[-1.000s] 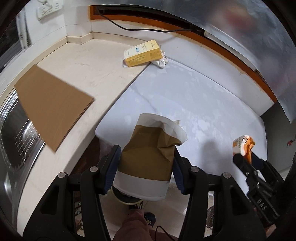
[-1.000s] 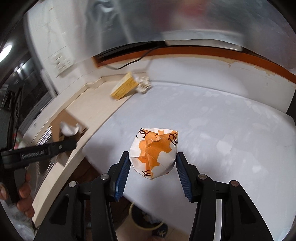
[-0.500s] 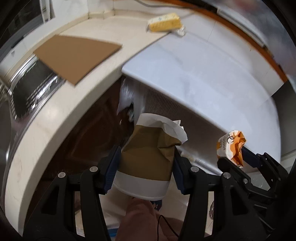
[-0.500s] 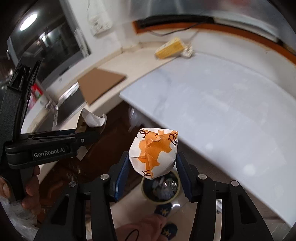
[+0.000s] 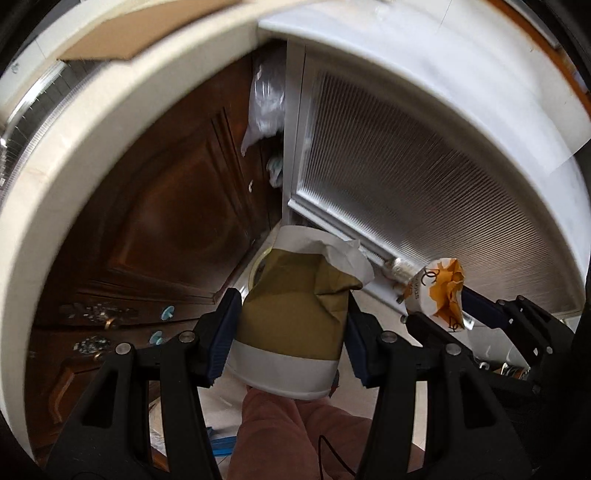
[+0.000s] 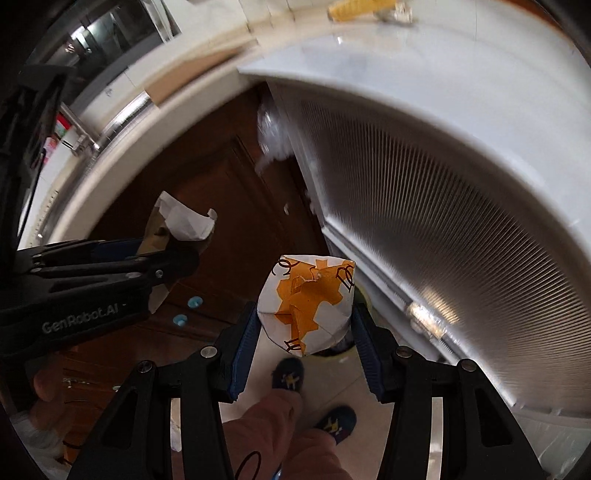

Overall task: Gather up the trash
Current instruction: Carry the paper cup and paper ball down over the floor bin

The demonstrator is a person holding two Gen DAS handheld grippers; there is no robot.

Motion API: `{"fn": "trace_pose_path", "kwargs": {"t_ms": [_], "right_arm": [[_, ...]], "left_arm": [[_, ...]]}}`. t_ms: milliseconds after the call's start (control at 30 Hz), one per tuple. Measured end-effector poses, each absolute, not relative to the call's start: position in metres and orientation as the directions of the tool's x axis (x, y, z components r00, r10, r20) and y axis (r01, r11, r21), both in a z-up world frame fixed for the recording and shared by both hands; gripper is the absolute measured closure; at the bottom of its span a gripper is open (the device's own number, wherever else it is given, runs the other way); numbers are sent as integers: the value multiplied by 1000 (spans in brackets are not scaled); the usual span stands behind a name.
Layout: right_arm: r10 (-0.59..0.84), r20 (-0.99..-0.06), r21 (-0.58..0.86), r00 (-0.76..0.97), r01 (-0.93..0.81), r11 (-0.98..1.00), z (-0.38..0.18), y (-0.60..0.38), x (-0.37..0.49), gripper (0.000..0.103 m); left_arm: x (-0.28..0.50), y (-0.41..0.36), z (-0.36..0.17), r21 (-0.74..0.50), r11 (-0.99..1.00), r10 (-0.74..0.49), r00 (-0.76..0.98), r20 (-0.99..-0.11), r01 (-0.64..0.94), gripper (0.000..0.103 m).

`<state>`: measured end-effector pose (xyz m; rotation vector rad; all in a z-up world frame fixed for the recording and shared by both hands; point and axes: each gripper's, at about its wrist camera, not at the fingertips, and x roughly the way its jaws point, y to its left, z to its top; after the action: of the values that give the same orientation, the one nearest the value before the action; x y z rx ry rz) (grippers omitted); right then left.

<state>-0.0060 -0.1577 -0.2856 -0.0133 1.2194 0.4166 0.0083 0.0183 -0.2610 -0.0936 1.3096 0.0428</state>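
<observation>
My left gripper [image 5: 291, 301] is shut on a crushed brown-and-white paper cup [image 5: 295, 325], which points down toward the floor. My right gripper [image 6: 306, 308] is shut on a crumpled orange-and-white paper wrapper [image 6: 306, 295]. Each view shows the other hand: the wrapper [image 5: 439, 291] at the right, the cup [image 6: 181, 221] at the left. Both grippers hang below the counter edge, in front of the cabinets. A round bin's pale rim [image 5: 255, 269] peeks out behind the cup; most of the bin is hidden.
A dark wooden cabinet door [image 5: 166, 221] is at the left and a white ribbed panel [image 5: 424, 192] at the right. A plastic bag [image 5: 266, 99] sits in the gap between them. Cardboard [image 5: 110, 40] and a yellow box [image 6: 354, 9] lie on the counter. A person's slippered feet [image 6: 288, 373] stand on the floor.
Both grippers have come down from over the counter to below its edge, facing the floor. The cup and the wrapper stay gripped as before.
</observation>
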Motion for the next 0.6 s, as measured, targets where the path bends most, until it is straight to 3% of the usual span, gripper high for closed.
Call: {"fn": "trace_pose_path", "kwargs": {"t_ms": [267,600], "right_arm": [[268,-940,202,214,-284,937,-407,-149,16,53],[243,-958,210,155,-201,957,-519,-152,41,52]], "left_arm": [[30,22,-353,-31,997,-17,193,-981,-69,53],[52,27,-466,-21,998,-14,124,-992,-52,53]]}}
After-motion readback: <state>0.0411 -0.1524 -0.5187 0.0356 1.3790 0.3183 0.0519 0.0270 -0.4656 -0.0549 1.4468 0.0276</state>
